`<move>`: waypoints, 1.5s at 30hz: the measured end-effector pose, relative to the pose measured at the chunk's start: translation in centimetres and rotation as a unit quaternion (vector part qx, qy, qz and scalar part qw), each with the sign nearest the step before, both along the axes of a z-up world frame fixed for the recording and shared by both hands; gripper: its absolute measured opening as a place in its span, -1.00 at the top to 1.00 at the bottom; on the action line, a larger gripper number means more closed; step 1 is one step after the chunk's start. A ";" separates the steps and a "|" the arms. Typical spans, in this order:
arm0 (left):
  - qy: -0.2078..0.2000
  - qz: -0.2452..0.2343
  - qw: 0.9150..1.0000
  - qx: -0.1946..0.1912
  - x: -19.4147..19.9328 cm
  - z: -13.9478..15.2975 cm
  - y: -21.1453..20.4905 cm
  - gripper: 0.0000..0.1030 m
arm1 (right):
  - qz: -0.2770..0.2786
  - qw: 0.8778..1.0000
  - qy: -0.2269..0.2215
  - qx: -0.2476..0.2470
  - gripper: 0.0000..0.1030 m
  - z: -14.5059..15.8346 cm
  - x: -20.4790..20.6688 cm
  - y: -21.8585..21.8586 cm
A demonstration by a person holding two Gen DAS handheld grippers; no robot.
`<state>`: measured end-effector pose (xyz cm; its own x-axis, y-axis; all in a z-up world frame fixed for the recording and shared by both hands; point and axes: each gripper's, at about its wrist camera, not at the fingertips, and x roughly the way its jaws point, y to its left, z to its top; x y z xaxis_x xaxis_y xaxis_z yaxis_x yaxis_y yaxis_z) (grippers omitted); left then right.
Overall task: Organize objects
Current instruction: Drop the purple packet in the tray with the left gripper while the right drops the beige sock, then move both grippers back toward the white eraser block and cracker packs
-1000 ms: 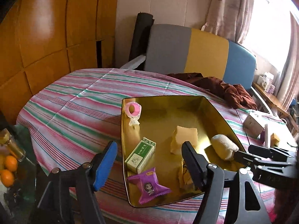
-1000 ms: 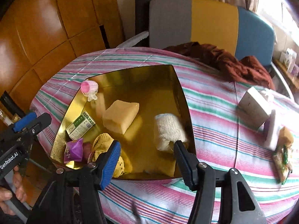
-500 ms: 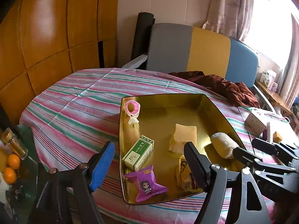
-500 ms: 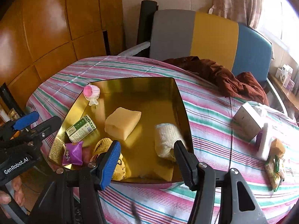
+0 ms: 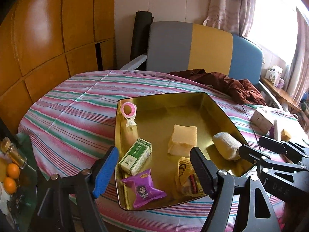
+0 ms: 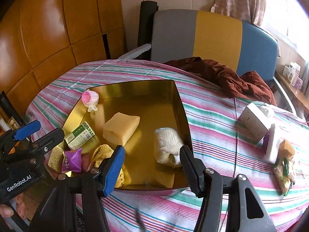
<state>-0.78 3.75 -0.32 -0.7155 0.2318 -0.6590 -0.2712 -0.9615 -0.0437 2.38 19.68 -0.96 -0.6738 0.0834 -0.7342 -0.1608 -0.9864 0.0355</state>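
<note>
A glossy gold metal tray point(image 6: 179, 104) holds a knitted sock roll point(image 6: 168, 145) and a spongy yellow block point(image 6: 120, 128). Both the left gripper point(image 5: 154, 166) and the right gripper point(image 6: 152, 164) are held with jaws apart, nothing gripped.

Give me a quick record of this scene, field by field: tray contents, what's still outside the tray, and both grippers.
tray: gold tray on striped tablecloth
in tray: pink toy, green box, yellow sponge, purple packet, rolled sock
outside tray: white box, snack packet
left gripper: open, empty
right gripper: open, empty
</note>
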 end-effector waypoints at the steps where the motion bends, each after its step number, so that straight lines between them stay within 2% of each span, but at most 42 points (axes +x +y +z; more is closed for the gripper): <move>1: 0.001 -0.002 1.000 -0.001 0.0 0.1 0.1 -0.49 | -0.002 1.000 0.001 -0.001 -0.16 0.0 0.0 0.2; 9: 0.000 -0.027 1.000 -0.012 0.3 0.2 1.8 -0.49 | -0.019 1.000 0.002 -0.003 -0.16 0.2 0.6 2.0; 15: 0.002 -0.052 0.998 -0.021 0.4 0.4 3.6 -0.50 | -0.056 0.998 -0.002 -0.009 -0.16 0.1 1.5 5.3; 21: 0.003 -0.083 0.996 -0.029 0.6 0.4 5.9 -0.50 | -0.107 0.994 -0.013 -0.026 -0.16 -0.2 2.8 10.3; 27: 0.003 -0.122 0.992 -0.036 1.1 0.3 8.5 -0.50 | -0.179 0.983 -0.019 -0.045 -0.16 -0.1 5.2 16.6; 33: -0.003 -0.157 0.987 -0.044 1.6 -0.1 11.1 -0.50 | -0.259 0.965 -0.012 -0.048 -0.16 0.8 8.3 23.1; 38: -0.009 -0.184 0.982 -0.050 2.0 -0.3 13.0 -0.51 | -0.333 0.941 -0.001 -0.059 -0.16 0.9 10.8 29.1; 42: -0.010 -0.210 0.976 -0.050 2.4 0.1 15.0 -0.56 | -0.393 0.915 0.011 -0.087 -0.16 -0.1 13.0 33.3; 45: -0.008 -0.234 0.971 -0.052 2.7 0.4 17.2 -0.57 | -0.438 0.888 0.021 -0.135 -0.16 -1.5 15.0 35.6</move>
